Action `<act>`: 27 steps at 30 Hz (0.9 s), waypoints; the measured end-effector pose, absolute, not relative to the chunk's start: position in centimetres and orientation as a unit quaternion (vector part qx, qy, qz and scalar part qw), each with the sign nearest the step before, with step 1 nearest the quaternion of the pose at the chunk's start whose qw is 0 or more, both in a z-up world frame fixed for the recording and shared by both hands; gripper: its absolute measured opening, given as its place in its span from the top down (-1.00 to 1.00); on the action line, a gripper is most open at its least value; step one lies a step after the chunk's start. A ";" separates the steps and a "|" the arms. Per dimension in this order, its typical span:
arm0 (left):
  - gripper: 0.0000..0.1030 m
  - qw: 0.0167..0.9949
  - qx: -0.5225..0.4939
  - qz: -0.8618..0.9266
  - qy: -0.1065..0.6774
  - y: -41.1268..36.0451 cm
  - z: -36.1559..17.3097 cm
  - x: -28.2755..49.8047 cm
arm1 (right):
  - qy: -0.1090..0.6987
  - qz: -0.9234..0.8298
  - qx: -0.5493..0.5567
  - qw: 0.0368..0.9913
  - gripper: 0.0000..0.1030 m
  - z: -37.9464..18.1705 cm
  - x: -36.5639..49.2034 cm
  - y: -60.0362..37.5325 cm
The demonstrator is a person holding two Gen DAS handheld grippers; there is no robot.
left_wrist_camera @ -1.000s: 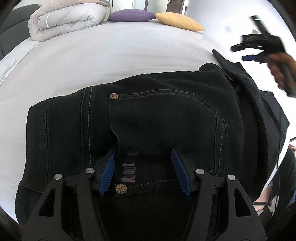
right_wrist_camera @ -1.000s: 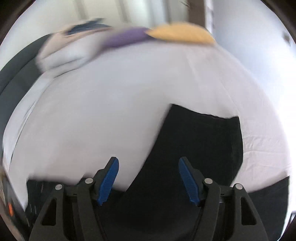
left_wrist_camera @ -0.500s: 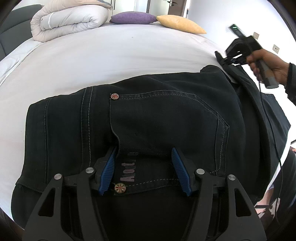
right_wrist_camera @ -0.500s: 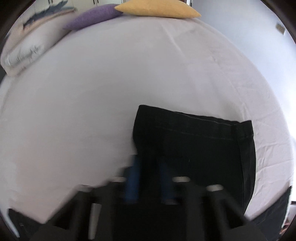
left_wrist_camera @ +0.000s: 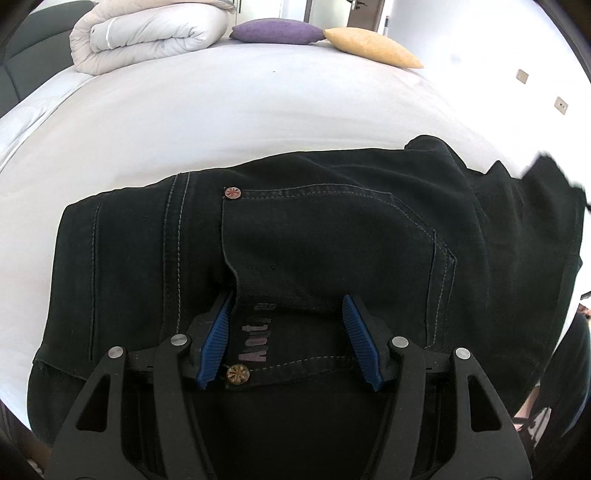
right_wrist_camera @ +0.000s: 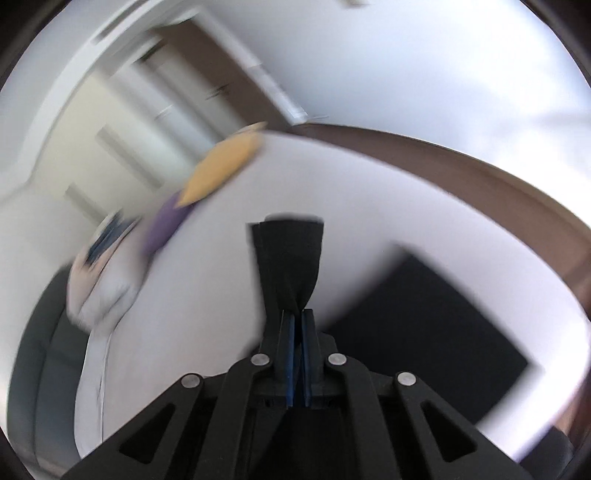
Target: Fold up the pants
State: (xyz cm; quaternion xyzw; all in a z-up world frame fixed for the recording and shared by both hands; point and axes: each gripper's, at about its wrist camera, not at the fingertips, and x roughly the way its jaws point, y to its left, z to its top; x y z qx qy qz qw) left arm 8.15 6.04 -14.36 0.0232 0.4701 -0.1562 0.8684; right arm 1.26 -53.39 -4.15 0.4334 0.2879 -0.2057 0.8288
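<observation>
Black jeans (left_wrist_camera: 314, 240) lie on a white bed (left_wrist_camera: 221, 110), waist end with the back pocket and rivets nearest me in the left wrist view. My left gripper (left_wrist_camera: 288, 314) is open, its blue pads resting on the waistband either side of the label. My right gripper (right_wrist_camera: 295, 321) is shut on a leg end of the jeans (right_wrist_camera: 290, 258), holding it lifted above the bed. More black fabric (right_wrist_camera: 436, 332) lies flat below it.
A rolled white duvet (left_wrist_camera: 147, 37), a purple cushion (left_wrist_camera: 277, 31) and a yellow cushion (left_wrist_camera: 369, 46) lie at the bed's far end. A dark sofa (left_wrist_camera: 22, 62) is at far left. The bed's brown edge (right_wrist_camera: 480, 173) runs along the right.
My right gripper has closed on the leg end and lifted it up off the bed, swinging fast. It has left the left wrist view. My left gripper has stayed put, open on the waistband.
</observation>
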 end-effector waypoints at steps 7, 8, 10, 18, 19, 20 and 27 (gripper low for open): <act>-0.25 0.866 0.031 -0.127 0.482 4.4 -13.4 7.8 | 0.253 -0.226 0.568 0.750 0.54 -11.1 -7.0 -55.8; -0.25 0.867 0.028 -0.124 0.482 4.2 -13.2 7.7 | 0.240 -0.216 0.575 0.751 0.29 -11.4 -6.4 -55.0; -0.25 0.867 0.024 -0.123 0.482 3.8 -12.9 7.3 | 0.220 -0.199 0.574 0.763 -0.08 -11.0 -5.8 -54.5; -0.35 0.865 0.019 -0.114 0.488 3.1 -13.0 6.6 | 0.241 -0.173 0.585 0.755 -0.26 -12.1 -1.7 -53.2; -0.37 0.864 0.018 -0.114 0.489 3.2 -13.1 6.6 | 0.248 -0.167 0.585 0.754 -0.21 -12.3 -1.0 -53.4; -0.38 0.864 0.017 -0.114 0.491 3.1 -13.2 6.7 | 0.250 -0.167 0.589 0.750 -0.09 -12.7 -0.4 -53.6; -0.46 0.863 0.020 -0.113 0.492 2.9 -13.5 6.8 | 0.243 -0.175 0.599 0.742 0.92 -13.9 -1.1 -55.0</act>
